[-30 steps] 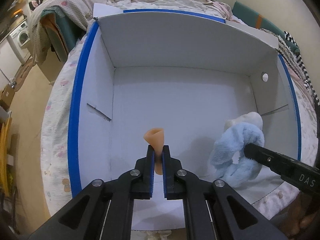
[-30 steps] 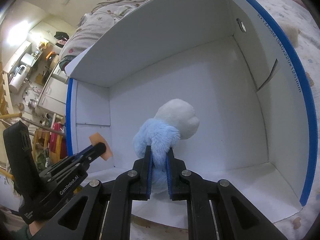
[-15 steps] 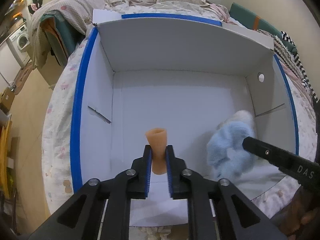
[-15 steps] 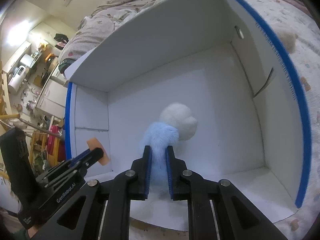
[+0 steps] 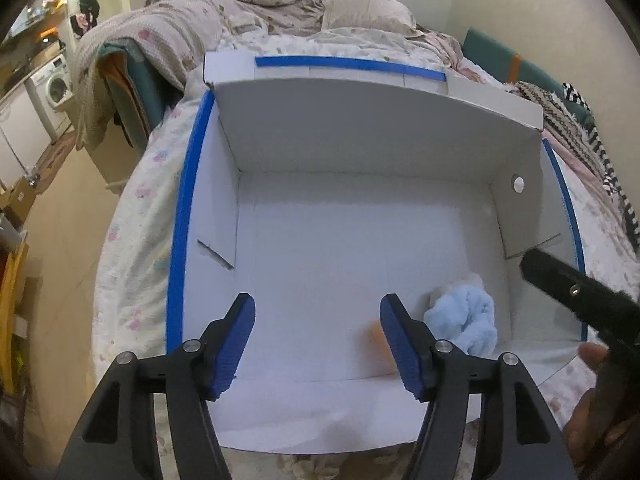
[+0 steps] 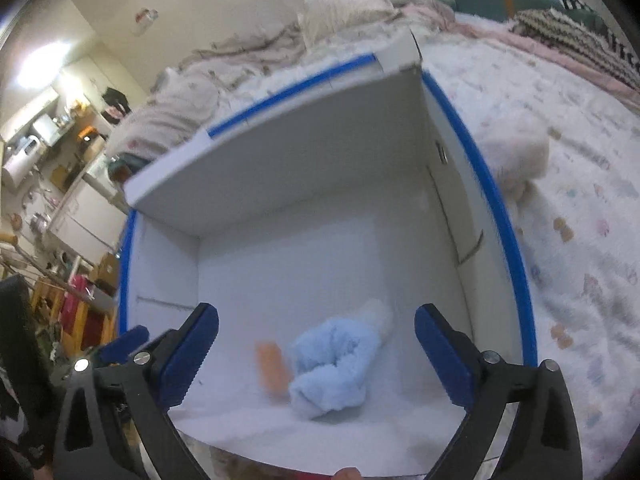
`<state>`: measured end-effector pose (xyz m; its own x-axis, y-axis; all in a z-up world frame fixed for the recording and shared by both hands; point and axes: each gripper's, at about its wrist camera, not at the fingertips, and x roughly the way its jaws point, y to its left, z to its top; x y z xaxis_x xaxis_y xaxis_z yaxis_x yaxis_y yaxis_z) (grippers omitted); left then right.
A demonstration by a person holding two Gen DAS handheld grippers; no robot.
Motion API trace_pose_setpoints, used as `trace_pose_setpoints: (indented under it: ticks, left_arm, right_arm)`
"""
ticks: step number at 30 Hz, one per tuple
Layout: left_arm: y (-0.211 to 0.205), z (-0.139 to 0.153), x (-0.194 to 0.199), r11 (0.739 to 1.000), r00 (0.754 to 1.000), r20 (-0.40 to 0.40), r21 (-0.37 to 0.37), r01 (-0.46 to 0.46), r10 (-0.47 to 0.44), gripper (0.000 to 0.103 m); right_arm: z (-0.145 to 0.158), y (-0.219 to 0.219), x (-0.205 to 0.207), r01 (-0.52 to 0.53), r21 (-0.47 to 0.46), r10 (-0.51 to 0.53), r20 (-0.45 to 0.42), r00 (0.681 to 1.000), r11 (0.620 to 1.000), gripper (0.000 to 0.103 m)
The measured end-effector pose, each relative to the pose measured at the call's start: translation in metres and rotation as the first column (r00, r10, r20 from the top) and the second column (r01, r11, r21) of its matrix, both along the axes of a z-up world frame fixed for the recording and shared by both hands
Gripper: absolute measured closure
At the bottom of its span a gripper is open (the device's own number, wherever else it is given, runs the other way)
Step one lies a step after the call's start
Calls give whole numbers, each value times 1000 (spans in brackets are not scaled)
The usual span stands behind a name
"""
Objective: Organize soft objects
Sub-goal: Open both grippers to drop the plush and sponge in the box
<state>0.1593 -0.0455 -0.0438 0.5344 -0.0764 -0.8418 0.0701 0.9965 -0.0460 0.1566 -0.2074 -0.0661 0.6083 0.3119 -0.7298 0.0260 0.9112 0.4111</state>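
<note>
A white cardboard box with blue edges (image 5: pixel 180 216) (image 6: pixel 496 208) lies open on the bed. A light blue and white plush toy (image 5: pixel 466 320) (image 6: pixel 336 364) lies on its floor near the front right. A small orange soft piece (image 5: pixel 378 338) (image 6: pixel 272 368) lies just left of the plush, blurred. My left gripper (image 5: pixel 318 344) is open and empty above the box's front. My right gripper (image 6: pixel 316 356) is open and empty above the plush; its black body (image 5: pixel 576 292) shows in the left wrist view.
A cream plush toy (image 6: pixel 516 156) lies on the patterned bedsheet (image 6: pixel 580 240) right of the box. Crumpled blankets and a pillow (image 5: pixel 360 12) lie behind the box. A washing machine (image 5: pixel 56 84) and cluttered shelves stand off the bed's left side.
Both grippers opened and pulled back up. The orange piece and the blue plush dropped onto the box floor, side by side.
</note>
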Motion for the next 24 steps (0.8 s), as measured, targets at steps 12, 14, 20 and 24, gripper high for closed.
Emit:
trace_pose_setpoints:
  ticks: [12,14,20,24]
  left_arm:
    - [18,5,-1,996,997,-10,-47,-77,77,40]
    - [19,4,-4,995,997,-27,-57,-79,77,40]
    - [17,5,-14,998,998,-25,-5,-59,59,40]
    - [19,9,-21,999,999,-7,12,-52,52,40]
  right_arm:
    - [16,1,-11,3,-22,-1,99,995,1000,0]
    - [15,1,-13,3,-25,-1,99,995,1000,0]
    - [16,4,-18,-2,-54,7,103,995,999,0]
    - [21,6,-26,3,-85,8,131,991,996,0]
